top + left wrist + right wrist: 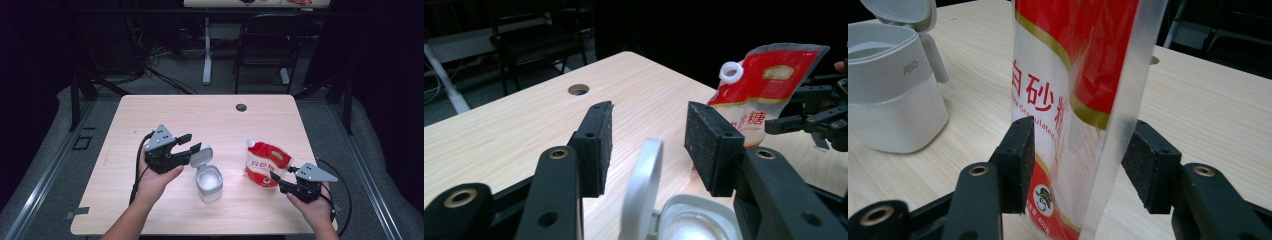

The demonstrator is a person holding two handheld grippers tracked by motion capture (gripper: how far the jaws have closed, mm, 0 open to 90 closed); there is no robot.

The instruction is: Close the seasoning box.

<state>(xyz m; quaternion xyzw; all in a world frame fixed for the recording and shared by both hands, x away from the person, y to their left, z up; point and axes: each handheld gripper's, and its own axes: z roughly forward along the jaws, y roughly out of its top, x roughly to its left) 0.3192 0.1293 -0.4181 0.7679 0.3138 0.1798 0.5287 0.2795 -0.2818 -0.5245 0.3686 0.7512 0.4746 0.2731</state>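
A red and white sugar pouch (265, 162) (1073, 65) with a white spout stands upright on the wooden table (200, 115) at the right. My right gripper (282, 175) (1078, 150) straddles its lower edge, open, with a gap at one pad. A white container (209, 182) (893, 95) sits in the middle, its hinged lid (201, 156) (641, 185) flipped up. Just above that lid is my left gripper (192, 142) (649, 125), open, its pads clear of the lid. In the left gripper view the pouch (764, 85) is beyond, with the other gripper (804, 107) at it.
A round cable hole (241, 107) is set near the table's far edge. A dark chair (265, 45) and a white desk leg (207, 50) stand on the floor behind the table. Cables trail from both grippers toward the near edge.
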